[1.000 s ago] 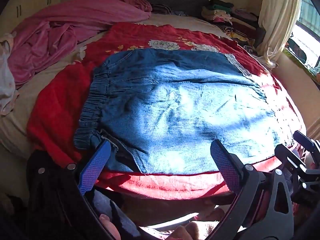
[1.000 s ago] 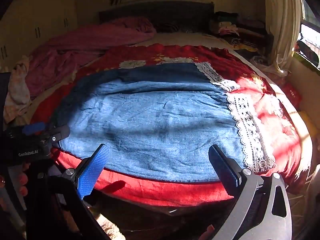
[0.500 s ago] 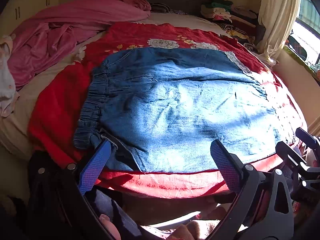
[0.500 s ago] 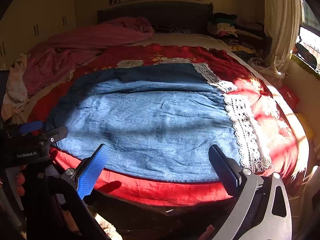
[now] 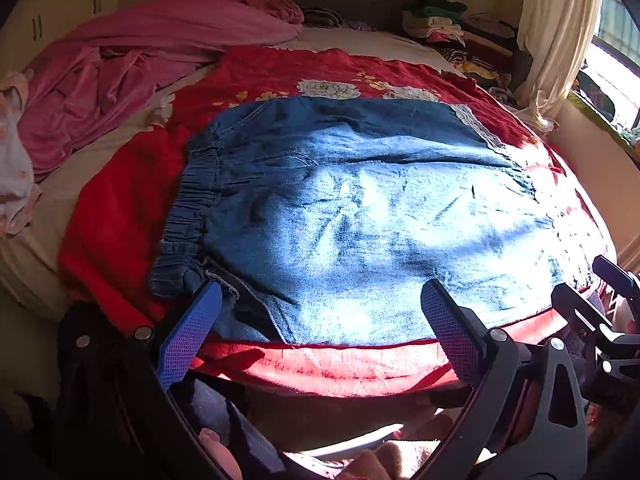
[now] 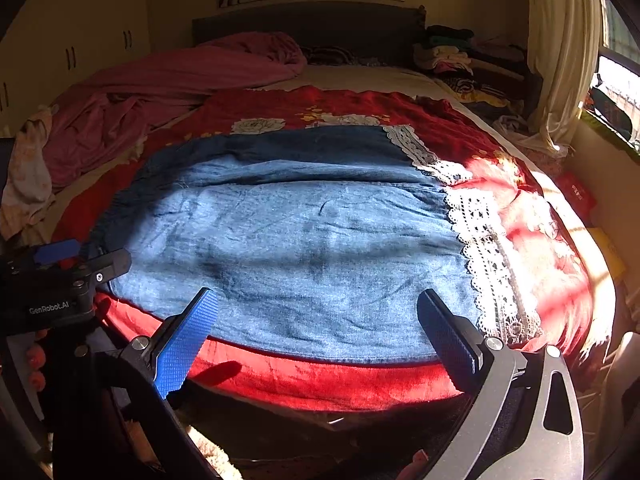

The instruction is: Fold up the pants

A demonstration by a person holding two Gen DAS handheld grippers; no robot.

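Note:
Blue denim pants [image 5: 360, 216] lie flat across a red blanket [image 5: 120, 216] on the bed. The elastic waistband [image 5: 192, 208] is at the left and the white lace hem [image 6: 488, 248] at the right. My left gripper [image 5: 320, 320] is open and empty, just off the near edge of the pants by the waistband end. My right gripper [image 6: 316, 324] is open and empty, at the near edge toward the lace hem. The pants also show in the right wrist view [image 6: 300, 240].
A pink quilt [image 5: 120, 64] is heaped at the back left of the bed. Folded clothes [image 5: 440, 24] are stacked at the back right by a curtain [image 5: 552, 32]. The bed's front edge [image 5: 320, 368] is right below the grippers. The left gripper's body [image 6: 60, 280] shows at the left.
Both grippers have drawn back and lifted slightly from the bed. The pants have not moved. Both stay open.

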